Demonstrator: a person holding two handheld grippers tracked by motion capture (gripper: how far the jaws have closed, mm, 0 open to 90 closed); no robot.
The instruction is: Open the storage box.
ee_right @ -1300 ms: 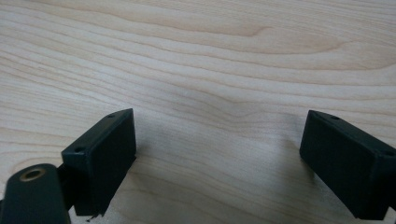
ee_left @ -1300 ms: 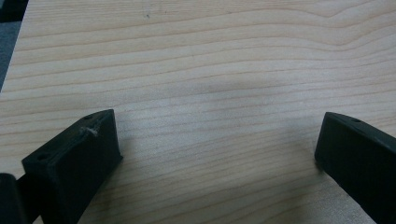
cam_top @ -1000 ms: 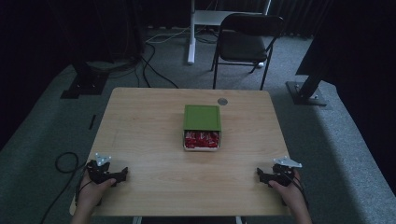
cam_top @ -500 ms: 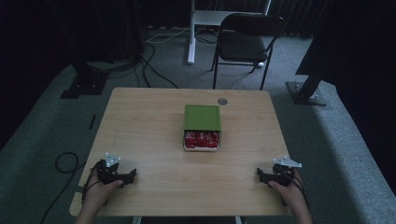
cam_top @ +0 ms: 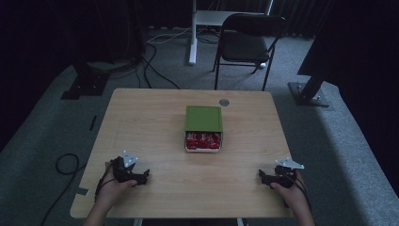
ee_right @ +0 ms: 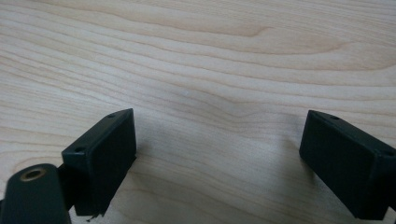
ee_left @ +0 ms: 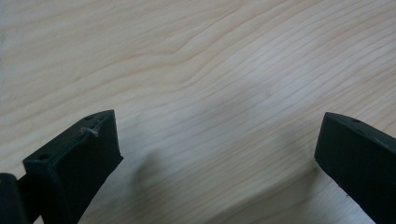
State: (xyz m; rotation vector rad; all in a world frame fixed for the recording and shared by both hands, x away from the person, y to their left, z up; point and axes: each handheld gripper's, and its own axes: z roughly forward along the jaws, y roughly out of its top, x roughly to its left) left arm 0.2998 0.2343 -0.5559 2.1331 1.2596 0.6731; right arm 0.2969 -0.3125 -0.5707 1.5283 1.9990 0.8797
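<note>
Left gripper (cam_top: 141,178) and right gripper (cam_top: 264,177) rest low over the table (cam_top: 155,117), jaws spread wide, empty; green-lidded box (cam_top: 203,128) apparently half-open, well apart.

Pale wood-grain surface (cam_top: 155,117), smooth and matt, with flowing darker lines and a faint soft sheen up close. Left claw (ee_left: 217,154) in black plastic, matt, with slightly rough moulded faces, small screw holes and a frayed whitish nick at one upper edge. Right claw (ee_right: 219,158) likewise matt black plastic, plus a brass-coloured metal insert at the lower corner. Grey metal plate (cam_top: 130,157), dull, on top of the left claw. Box (cam_top: 203,128) with a flat green lid, matt; glossy red wrappers (cam_top: 203,141) inside. Grey carpeted floor (cam_top: 42,136), rough and fibrous.
</note>
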